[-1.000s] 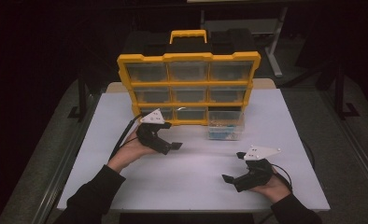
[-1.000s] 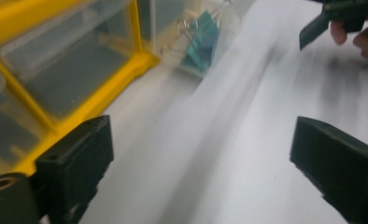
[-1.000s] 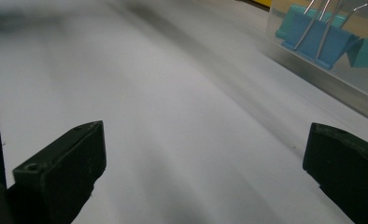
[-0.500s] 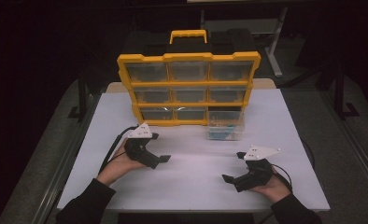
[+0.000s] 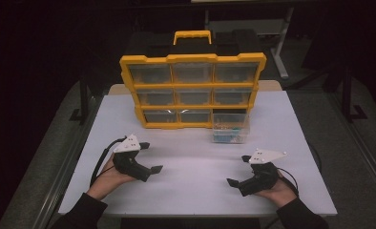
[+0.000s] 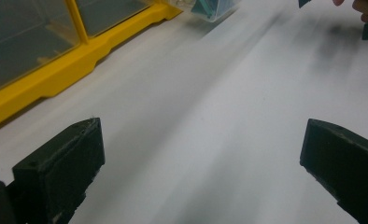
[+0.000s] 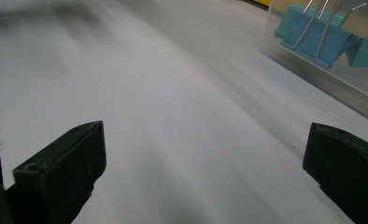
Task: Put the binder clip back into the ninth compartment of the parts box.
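Yellow organizer (image 5: 192,90) with a grid of clear drawers stands upright at the far side of the white table (image 5: 195,186), carry handle on top. One clear drawer (image 5: 230,129) is pulled out and sits on the table right in front of the organizer's lower right corner, touching or nearly touching it, with blue binder clips (image 7: 317,37) inside.

Left gripper (image 5: 152,157) is held low over the table on the near left, jaws spread wide with nothing between them. From its own camera, the organizer's yellow base runs off ahead and to the left of the jaws, and the pulled-out drawer is far ahead, a bit right of the left jaw. The other hand peeks in at the top right corner there.

Right gripper (image 5: 237,171) is on the near right, also low over the table, jaws wide apart and empty. In its view the drawer with the clips sits ahead and off to the right, beyond the right jaw, well clear of it. Just bare white tabletop between both sets of jaws.
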Available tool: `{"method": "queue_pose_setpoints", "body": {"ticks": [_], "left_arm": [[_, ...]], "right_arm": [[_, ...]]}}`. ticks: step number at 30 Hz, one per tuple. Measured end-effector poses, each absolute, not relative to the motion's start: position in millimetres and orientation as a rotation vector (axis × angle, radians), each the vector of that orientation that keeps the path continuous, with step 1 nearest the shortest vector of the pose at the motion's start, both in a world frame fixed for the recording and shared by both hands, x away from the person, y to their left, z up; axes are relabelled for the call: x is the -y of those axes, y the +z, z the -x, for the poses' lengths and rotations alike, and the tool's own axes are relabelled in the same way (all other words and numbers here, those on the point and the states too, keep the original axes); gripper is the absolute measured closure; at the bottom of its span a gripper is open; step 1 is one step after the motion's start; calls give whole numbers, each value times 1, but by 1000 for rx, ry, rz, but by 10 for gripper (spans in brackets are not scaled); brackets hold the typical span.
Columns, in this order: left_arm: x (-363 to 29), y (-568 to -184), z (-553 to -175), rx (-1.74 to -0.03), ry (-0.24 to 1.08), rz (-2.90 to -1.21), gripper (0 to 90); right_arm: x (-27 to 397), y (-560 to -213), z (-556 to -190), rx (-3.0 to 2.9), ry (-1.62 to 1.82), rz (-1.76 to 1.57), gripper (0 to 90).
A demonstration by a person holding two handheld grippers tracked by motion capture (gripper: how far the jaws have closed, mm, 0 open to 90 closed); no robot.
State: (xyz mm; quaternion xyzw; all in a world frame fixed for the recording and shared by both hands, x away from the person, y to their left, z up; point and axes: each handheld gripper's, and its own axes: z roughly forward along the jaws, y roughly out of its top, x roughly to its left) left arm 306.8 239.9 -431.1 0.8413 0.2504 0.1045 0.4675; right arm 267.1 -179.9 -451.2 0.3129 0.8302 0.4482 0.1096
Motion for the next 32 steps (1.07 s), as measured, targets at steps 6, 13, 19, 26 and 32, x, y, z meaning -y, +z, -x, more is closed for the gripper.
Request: {"method": "queue_pose_setpoints", "body": {"ticks": [6, 13, 19, 26, 32], "left_arm": [[-248, -437, -295, -622, 281, -2066, 0], [-256, -447, -283, -639, 303, -2064, 0], [-259, -453, -283, -635, 288, -2057, 0], [-263, -459, -287, -661, 277, -2070, 1], [-263, -459, -287, -655, 279, -2078, 0]], "right_arm": [[180, -451, -267, -2437, 1319, -919, 0], [180, -451, -267, -2436, 1314, -922, 0], [179, -452, -267, -2442, 1310, -920, 0], [179, -452, -267, -2446, 1305, -915, 0], [179, -452, -266, -2448, 1304, -915, 0]]}}
